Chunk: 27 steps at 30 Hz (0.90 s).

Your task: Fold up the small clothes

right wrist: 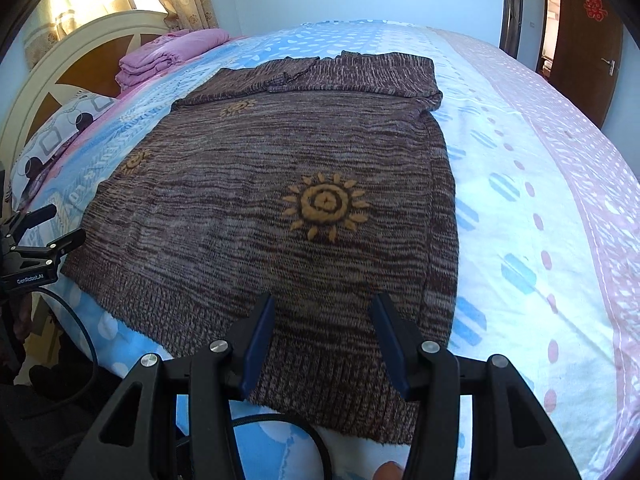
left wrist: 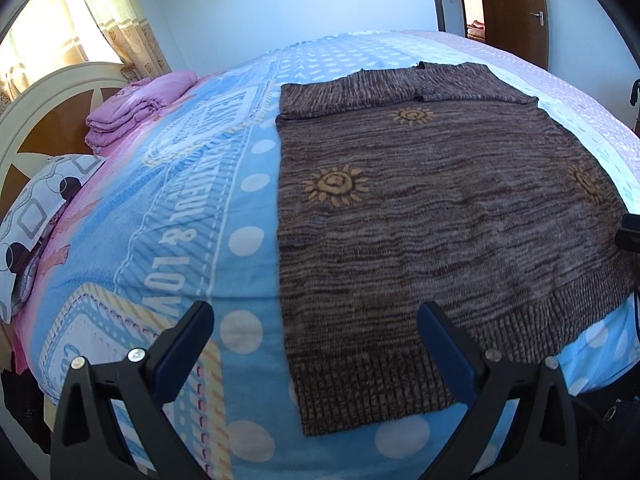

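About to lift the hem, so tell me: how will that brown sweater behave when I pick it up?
The sweater is a loose knit lying flat, so it will likely droop and stretch. Its folded-in sleeves may fall open. It probably grips the fuzzy blanket and drags rather than slides.

A bedroom in a home is showing here. A wide bed [left wrist: 224, 216] under a blue, pink and white printed cover is filling most of both views, with a rounded cream and brown headboard [right wrist: 80, 60] standing at its far end. A patterned pillow [left wrist: 44, 216] and a folded pink blanket [left wrist: 136, 108] are lying near that headboard. Yellow patterned curtains [left wrist: 116, 12] are hanging against a bright window, and a brown wooden door [right wrist: 588, 44] with a red paper ornament is standing open beyond the pale blue wall.
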Each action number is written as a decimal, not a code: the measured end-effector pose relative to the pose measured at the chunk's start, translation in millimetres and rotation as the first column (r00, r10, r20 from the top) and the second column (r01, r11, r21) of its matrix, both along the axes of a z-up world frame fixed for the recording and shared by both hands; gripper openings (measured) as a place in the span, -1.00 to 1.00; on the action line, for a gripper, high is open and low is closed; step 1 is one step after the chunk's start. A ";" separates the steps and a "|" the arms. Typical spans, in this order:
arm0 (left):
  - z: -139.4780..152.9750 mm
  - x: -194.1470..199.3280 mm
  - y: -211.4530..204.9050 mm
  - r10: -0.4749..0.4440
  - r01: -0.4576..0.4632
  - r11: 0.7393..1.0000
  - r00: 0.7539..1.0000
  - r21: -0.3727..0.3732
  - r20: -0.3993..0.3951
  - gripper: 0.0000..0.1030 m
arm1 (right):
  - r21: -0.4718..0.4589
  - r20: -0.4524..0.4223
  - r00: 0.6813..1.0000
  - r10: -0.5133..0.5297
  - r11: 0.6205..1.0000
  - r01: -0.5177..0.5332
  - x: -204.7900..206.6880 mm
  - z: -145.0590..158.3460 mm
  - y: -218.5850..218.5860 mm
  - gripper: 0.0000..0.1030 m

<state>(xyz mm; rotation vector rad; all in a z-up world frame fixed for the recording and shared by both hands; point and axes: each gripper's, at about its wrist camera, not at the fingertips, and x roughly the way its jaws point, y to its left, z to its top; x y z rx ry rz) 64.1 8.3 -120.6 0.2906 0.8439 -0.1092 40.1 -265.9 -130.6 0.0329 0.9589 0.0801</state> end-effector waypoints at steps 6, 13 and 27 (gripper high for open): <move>-8.0 -6.6 3.1 0.005 -0.005 1.000 1.000 -0.003 -0.029 1.00 | 0.003 -0.003 1.000 -0.003 1.000 0.003 -8.5 -1.9 -1.1 0.00; -14.1 -13.9 5.6 0.003 -0.004 1.000 0.998 -0.010 -0.062 1.00 | 0.003 -0.008 1.000 -0.005 1.000 0.005 -20.7 -3.3 -3.1 0.01; -26.9 -25.8 31.2 0.010 -0.054 0.978 0.977 -0.201 -0.211 0.57 | -0.002 -0.015 0.999 -0.032 0.999 0.032 -49.0 -5.9 -19.3 0.01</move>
